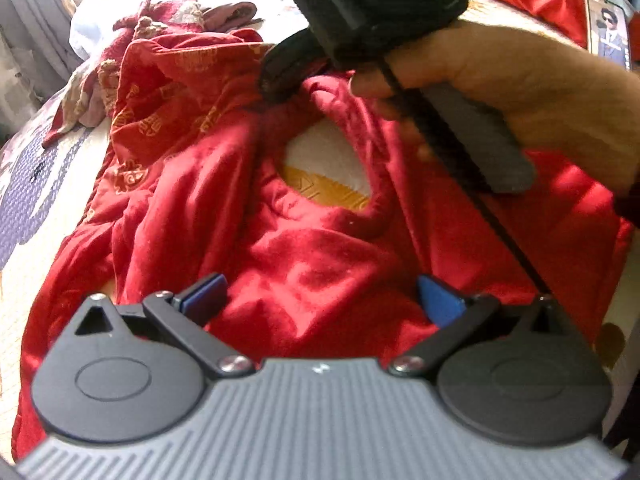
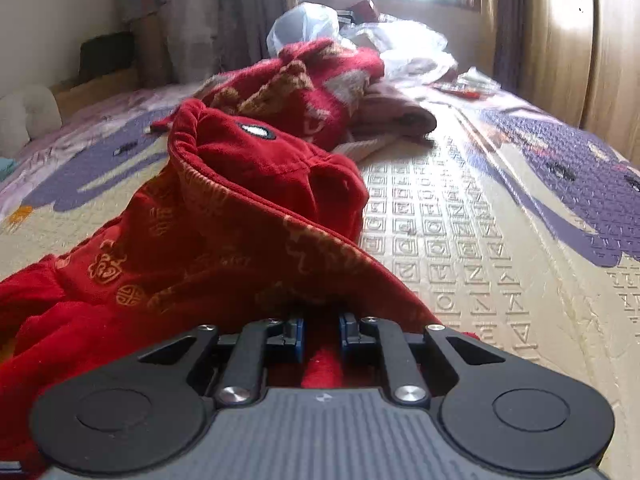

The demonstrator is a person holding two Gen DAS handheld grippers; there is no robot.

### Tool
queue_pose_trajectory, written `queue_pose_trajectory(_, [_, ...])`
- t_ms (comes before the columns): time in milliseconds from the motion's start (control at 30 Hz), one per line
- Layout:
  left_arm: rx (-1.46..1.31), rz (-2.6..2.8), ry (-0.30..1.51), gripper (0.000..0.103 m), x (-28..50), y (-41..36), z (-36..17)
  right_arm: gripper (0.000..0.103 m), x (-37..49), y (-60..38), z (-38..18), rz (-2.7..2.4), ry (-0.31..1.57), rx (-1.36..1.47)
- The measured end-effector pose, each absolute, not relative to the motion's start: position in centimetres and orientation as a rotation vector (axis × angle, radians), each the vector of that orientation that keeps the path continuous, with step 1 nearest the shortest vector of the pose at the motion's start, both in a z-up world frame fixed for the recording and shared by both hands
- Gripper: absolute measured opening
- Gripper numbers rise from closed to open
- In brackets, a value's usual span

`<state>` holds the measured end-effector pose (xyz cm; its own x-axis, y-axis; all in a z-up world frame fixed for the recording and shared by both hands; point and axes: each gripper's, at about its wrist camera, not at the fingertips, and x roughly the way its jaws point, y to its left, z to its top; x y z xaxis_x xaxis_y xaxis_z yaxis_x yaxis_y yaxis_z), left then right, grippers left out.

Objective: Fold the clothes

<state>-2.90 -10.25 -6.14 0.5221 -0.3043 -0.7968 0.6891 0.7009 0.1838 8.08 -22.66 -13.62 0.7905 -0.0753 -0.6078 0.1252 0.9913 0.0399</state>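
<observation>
1. A red garment [image 1: 320,264] lies rumpled on a patterned mat [image 2: 460,240], directly below and ahead of the left gripper [image 1: 320,300], whose jaws stand wide apart, holding nothing.
2. The right gripper [image 2: 320,330] is clamped on the garment's gold-printed edge.
3. The fabric looks soft, plush and floppy; judged best held at hems or the neckline.
4. Embossed characters on the mat are unreadable.
</observation>
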Motion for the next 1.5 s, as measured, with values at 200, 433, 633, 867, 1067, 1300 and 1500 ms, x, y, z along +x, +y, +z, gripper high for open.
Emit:
queue_pose_trajectory(200, [0.483,-0.643,0.860,0.103,-3.0,-9.2,-5.3,0.029,5.6,-25.7,-10.8,-0.005,0.623,0.223])
queue_pose_trajectory(433, [0.430,-0.585,0.782,0.103,-2.5,-6.5,-1.9,0.030,2.1,-27.5,-9.2,-0.023,0.642,0.153])
queue_pose_trajectory(633, [0.284,-0.501,0.769,0.103,0.2,-3.8,-0.1,0.030,0.8,-26.7,-9.0,0.012,0.660,0.110])
queue_pose_trajectory(867, [0.360,-0.235,0.743,0.103,5.1,-6.6,-3.1,0.029,1.5,-25.7,-11.6,-0.047,0.788,0.011])
queue_pose_trajectory(1067, [0.404,0.000,0.739,0.103,8.8,-6.6,-5.5,0.029,0.8,-26.3,-11.4,-0.043,0.795,0.018])
queue_pose_trajectory(1300, [0.414,-0.084,0.758,0.103,7.1,-6.7,-4.6,0.029,0.0,-26.8,-10.1,-0.022,0.794,0.035])
queue_pose_trajectory(1500, [0.343,-0.285,0.799,0.103,3.5,-5.7,-4.1,0.032,-0.3,-25.1,-7.9,0.086,0.735,0.069])
